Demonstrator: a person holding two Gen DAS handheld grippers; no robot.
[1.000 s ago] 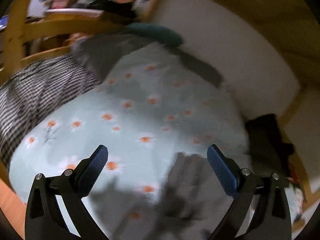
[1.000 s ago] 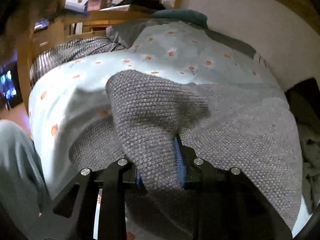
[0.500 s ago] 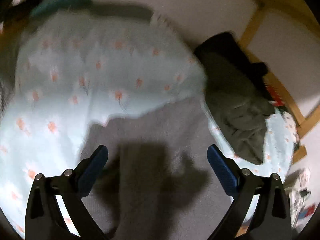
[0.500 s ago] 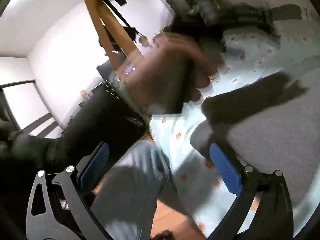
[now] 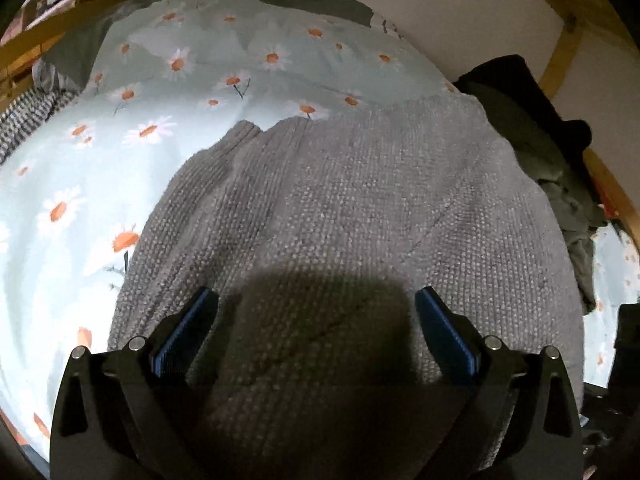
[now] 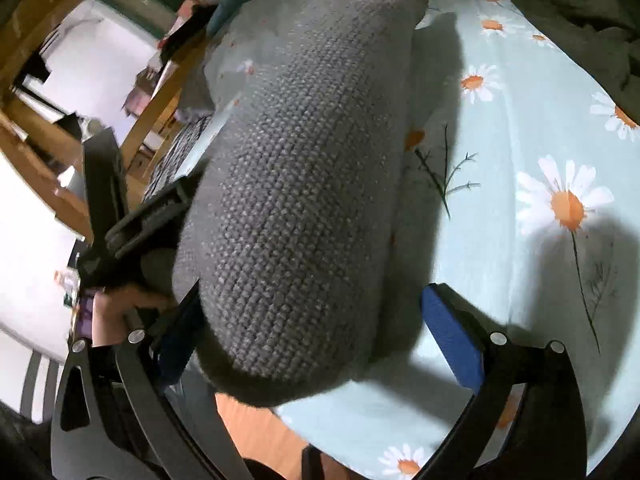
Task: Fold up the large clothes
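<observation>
With both the left tongs (image 5: pixel 316 320) and the right tongs (image 6: pixel 316 320) held wide apart and nothing clamped, the grey knitted sweater (image 5: pixel 360 208) spread on the daisy-print bed (image 5: pixel 120 152) could be bunched if only its top layer is pinched.

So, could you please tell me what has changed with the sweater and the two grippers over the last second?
The right gripper let go of the grey knit sweater; its jaws, shut on a fold before, now stand wide, with the sweater's edge between them ungripped. The left gripper came down close over the sweater. It stayed open, and the sweater stayed on the daisy-print bedding.
</observation>
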